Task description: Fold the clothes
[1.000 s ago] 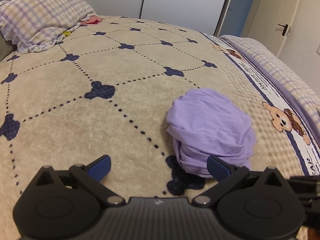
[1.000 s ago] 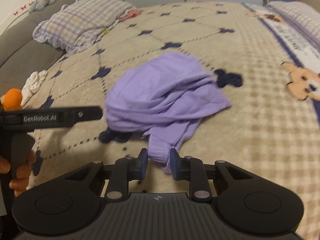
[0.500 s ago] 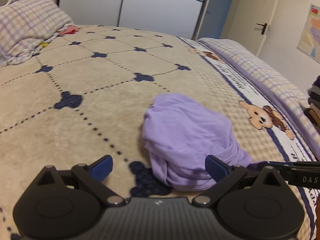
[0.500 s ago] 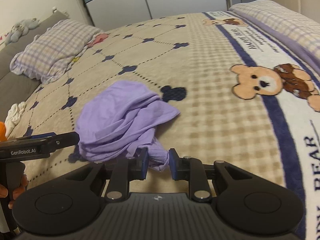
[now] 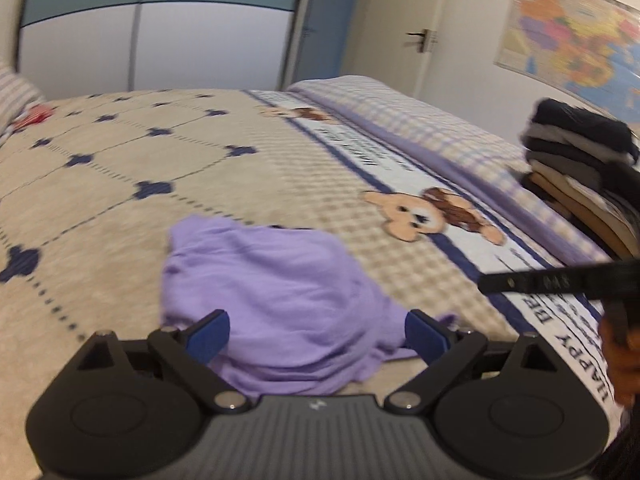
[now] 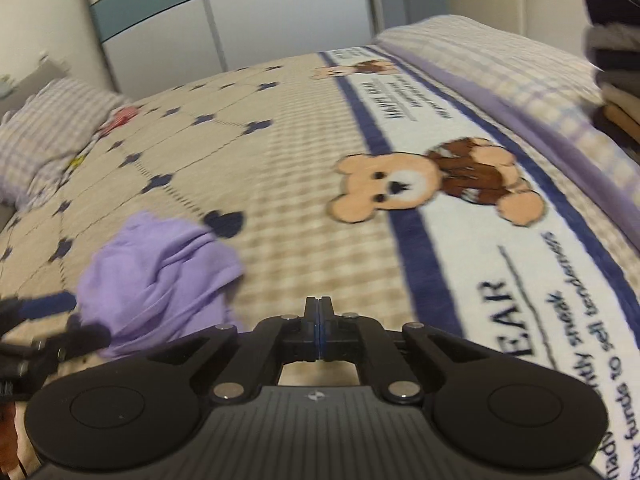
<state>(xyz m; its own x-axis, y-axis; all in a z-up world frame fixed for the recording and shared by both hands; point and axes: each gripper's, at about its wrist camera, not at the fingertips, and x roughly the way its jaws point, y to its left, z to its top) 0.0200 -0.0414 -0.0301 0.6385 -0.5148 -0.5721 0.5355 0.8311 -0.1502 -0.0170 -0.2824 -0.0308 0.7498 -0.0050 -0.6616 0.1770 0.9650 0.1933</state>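
While the purple garment (image 5: 276, 296) is lying in a loose, crumpled heap on the bed (image 5: 120, 184), not flat and not folded, we're hovering the left tongs (image 5: 316, 334) right over its near edge w/ the fingers spread wide, cloth sitting between them but not pinched. In the right wrist view the same heap (image 6: 160, 276) is sitting off to the left of our right tongs (image 6: 319, 328), which are pressed fully together w/ nothing visible between the pads; they're pointing at bare blanket near the bear print (image 6: 432, 180), apart from the garment.

A stack of folded clothes (image 5: 580, 168) is standing at the far right of the bed, and a checked pillow (image 6: 44, 136) is lying at the left.

Risks, as we're judging them: both frames are motion-blurred, so we're prob. swinging fast, and a quick grab w/ the left could be bunching several layers at once instead of one hem, making the heap tighter rather than spreading it. The fabric is looking thin and limp, so it's likely sagging and twisting if lifted from one point only. W/ the right tongs empty and away from the cloth, there's no second hold to be tensioning an edge.
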